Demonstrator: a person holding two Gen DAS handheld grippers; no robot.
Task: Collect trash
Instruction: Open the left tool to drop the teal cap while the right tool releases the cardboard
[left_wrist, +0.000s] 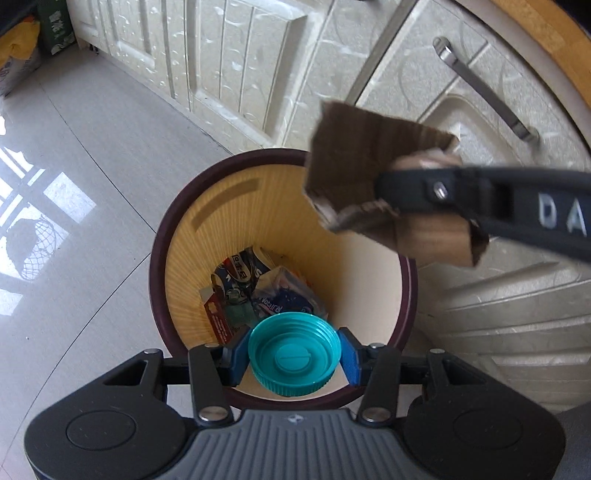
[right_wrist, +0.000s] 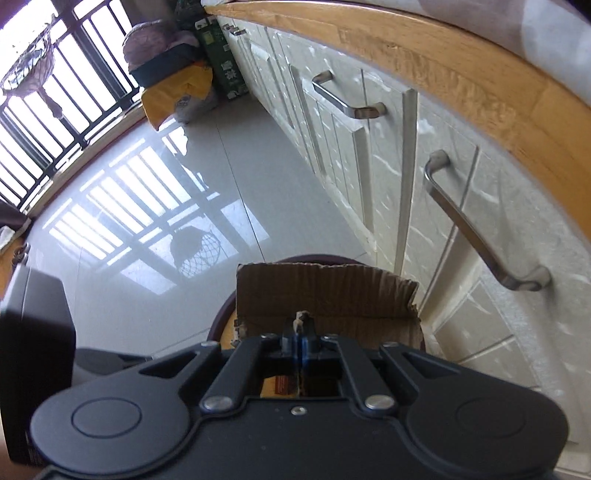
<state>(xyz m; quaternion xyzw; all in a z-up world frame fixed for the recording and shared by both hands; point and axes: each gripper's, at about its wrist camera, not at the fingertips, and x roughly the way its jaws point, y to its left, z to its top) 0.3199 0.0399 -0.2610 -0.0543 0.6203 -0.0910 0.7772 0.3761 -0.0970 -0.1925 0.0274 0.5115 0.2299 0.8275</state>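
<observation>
Left wrist view: the left gripper (left_wrist: 294, 356) is gripping a teal cap (left_wrist: 294, 353) over the bin (left_wrist: 409, 295), hiding part of the wrappers (left_wrist: 258, 291) inside. Right wrist view: the right gripper (right_wrist: 301, 345) is clamping torn cardboard (right_wrist: 327, 295), which is covering most of the bin beneath.

Glossy tiled floor (left_wrist: 92, 155), ribbed teal plastic cap (left_wrist: 294, 353), rough corrugated cardboard (left_wrist: 365, 166), brushed-metal handle (right_wrist: 480, 225).
</observation>
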